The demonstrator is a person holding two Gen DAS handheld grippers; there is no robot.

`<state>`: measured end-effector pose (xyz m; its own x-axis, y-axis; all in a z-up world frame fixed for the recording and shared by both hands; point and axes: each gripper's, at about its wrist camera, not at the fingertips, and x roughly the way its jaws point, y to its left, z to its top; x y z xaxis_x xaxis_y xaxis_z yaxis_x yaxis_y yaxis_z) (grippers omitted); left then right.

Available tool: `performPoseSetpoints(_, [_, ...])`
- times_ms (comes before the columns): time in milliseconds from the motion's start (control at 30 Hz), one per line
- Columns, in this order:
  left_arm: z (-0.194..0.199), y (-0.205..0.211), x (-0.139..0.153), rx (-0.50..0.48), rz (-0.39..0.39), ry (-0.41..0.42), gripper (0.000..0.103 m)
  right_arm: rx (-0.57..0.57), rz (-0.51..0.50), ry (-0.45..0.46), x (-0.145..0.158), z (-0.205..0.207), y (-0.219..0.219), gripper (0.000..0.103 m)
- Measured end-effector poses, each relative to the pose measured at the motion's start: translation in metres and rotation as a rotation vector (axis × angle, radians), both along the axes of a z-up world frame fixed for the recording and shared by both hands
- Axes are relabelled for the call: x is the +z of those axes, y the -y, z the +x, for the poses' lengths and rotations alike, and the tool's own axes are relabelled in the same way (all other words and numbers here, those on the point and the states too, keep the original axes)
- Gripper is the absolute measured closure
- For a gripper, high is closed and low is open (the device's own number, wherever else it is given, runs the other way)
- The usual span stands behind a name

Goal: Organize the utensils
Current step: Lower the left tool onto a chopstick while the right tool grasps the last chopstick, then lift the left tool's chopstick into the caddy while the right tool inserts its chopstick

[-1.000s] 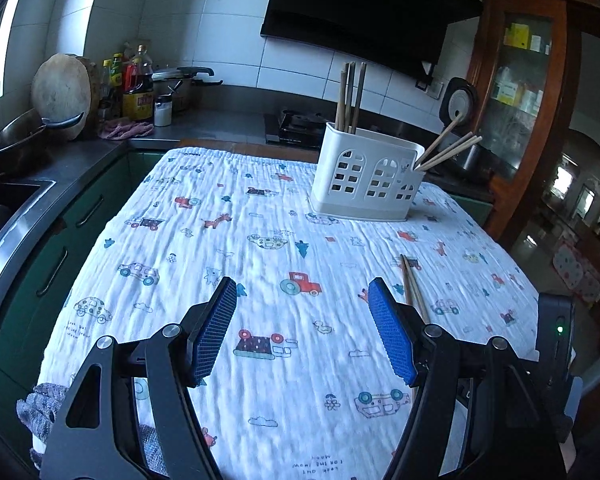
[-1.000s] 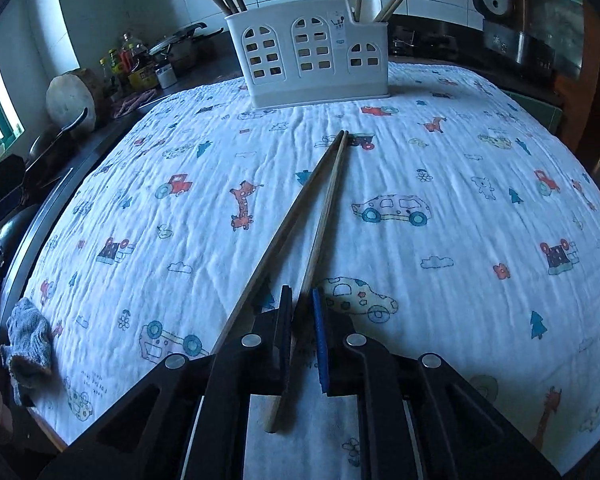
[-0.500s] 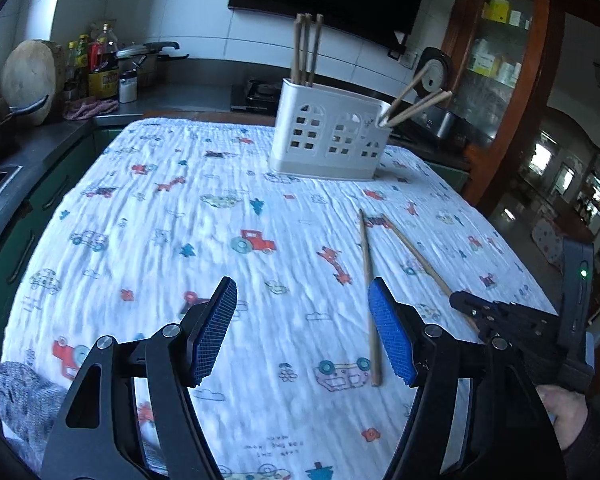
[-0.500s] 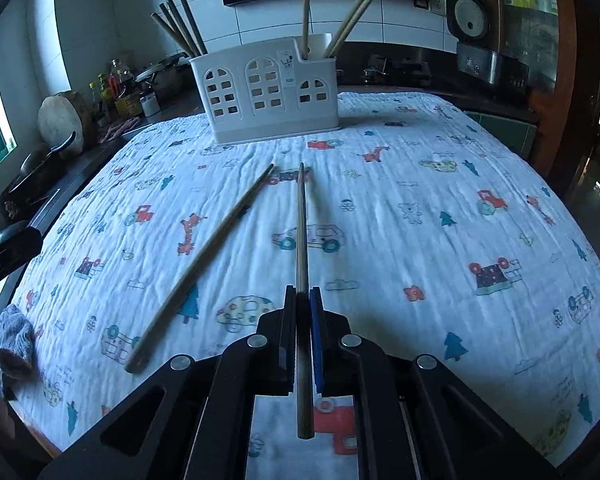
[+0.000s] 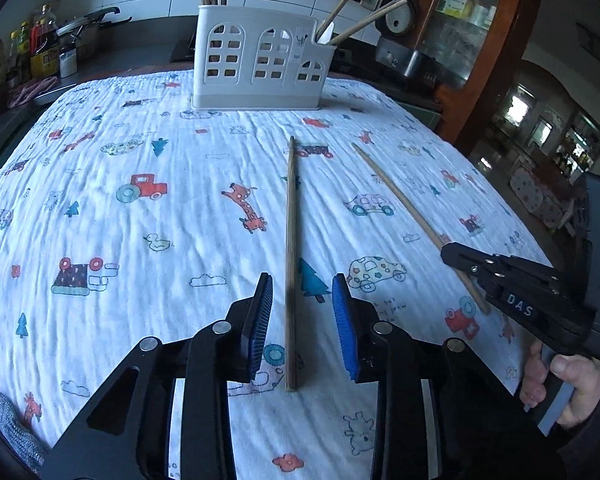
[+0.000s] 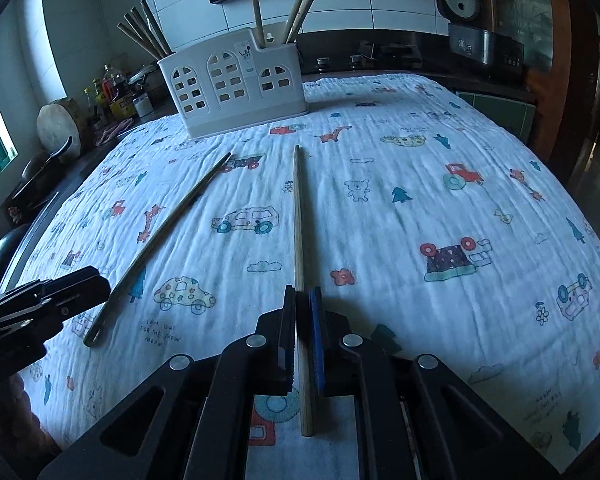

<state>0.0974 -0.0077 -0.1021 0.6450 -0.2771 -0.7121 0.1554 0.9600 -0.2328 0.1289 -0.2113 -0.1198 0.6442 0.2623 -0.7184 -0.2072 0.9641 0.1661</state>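
Two wooden chopsticks lie on the patterned cloth. One chopstick (image 5: 290,240) lies between the open fingers of my left gripper (image 5: 302,292), untouched; it shows in the right wrist view (image 6: 160,236) too. My right gripper (image 6: 303,300) is shut on the other chopstick (image 6: 298,220), seen in the left wrist view (image 5: 404,200) with the right gripper (image 5: 460,258) at its near end. A white utensil holder (image 5: 260,64) with several chopsticks stands at the table's far side, also in the right wrist view (image 6: 232,84).
The cloth-covered table (image 5: 100,200) drops off at its edges. A counter with bottles and a pot (image 5: 44,52) is at the far left. A rice cooker (image 6: 484,40) stands on the counter behind. A grey rag (image 5: 4,420) lies at the near left corner.
My left gripper has moved right and forward, narrowed, and now straddles the loose chopstick. My right gripper stays shut on its chopstick, which has swung apart from the other one.
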Motion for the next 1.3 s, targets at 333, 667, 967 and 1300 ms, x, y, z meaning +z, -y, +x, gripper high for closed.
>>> performPoseSetpoints(333, [0.013, 0.006, -0.007, 0.023, 0.037, -0.031, 0.080, 0.027, 0.019, 0.009, 0.000, -0.013, 0.010, 0.090])
performPoseSetpoints(667, [0.013, 0.022, -0.006, 0.039, 0.156, -0.023, 0.097, 0.043, -0.020, 0.031, -0.001, -0.021, 0.006, 0.089])
performPoseSetpoints(967, [0.011, 0.026, -0.007, 0.012, 0.151, -0.026, 0.097, 0.062, -0.115, 0.067, -0.003, -0.028, -0.007, 0.088])
performPoseSetpoints(1300, [0.011, 0.025, -0.006, 0.017, 0.125, -0.040, 0.097, 0.058, -0.080, 0.073, 0.001, -0.027, -0.002, 0.096])
